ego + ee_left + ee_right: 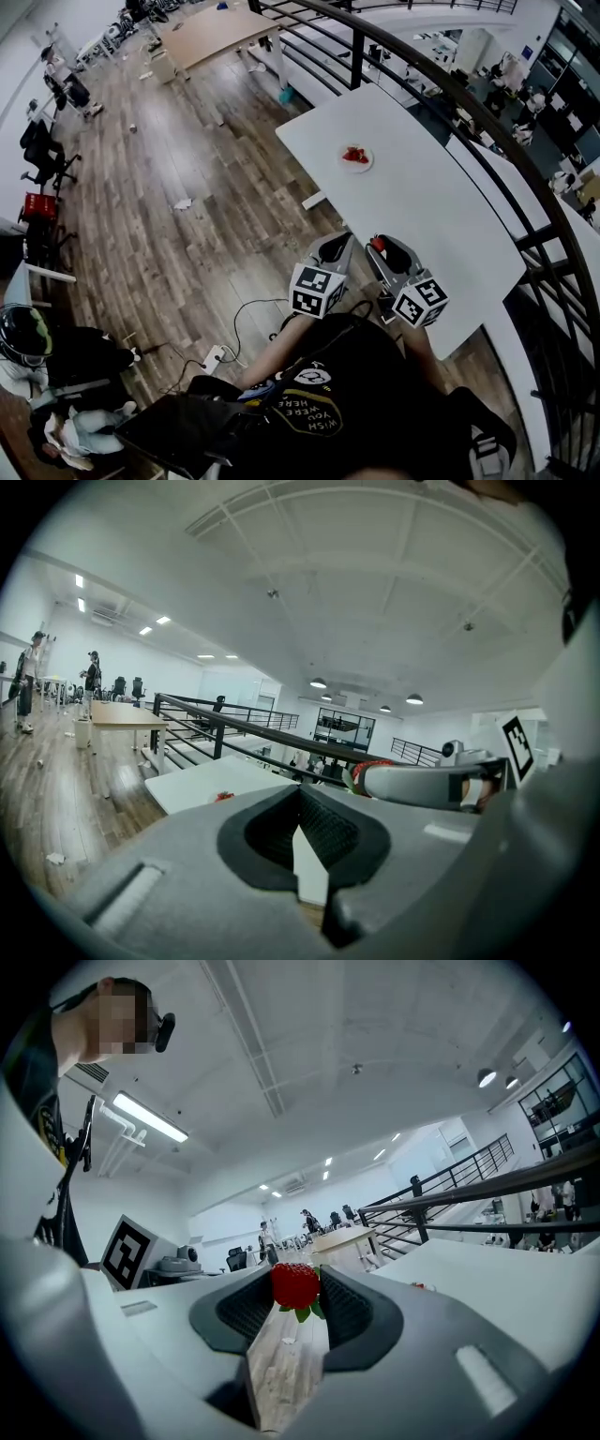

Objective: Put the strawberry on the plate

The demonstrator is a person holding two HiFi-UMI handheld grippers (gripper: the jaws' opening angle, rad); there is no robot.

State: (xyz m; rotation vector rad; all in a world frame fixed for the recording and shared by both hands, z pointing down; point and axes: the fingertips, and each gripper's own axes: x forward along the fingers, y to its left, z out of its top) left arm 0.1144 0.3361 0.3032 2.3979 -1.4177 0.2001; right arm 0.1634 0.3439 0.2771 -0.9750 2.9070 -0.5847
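Observation:
A small white plate [356,158] with red strawberry pieces on it sits far out on the white table [422,216]; it appears as a red speck in the left gripper view [223,797] and the right gripper view [419,1286]. My right gripper [379,247] [296,1285] hovers over the table's near edge, shut on a red strawberry [295,1283] with green leaves, which is pinched between the pad tips. To its left my left gripper [338,242] [300,793] is shut with nothing in it. The right gripper's jaw [417,783] shows at the right of the left gripper view.
A black metal railing [487,122] curves along the table's far side. Wooden floor [187,187] lies left of the table, with a cable and power strip [217,355] near my feet. A wooden table [211,33] stands far back. A person [56,366] sits at the lower left.

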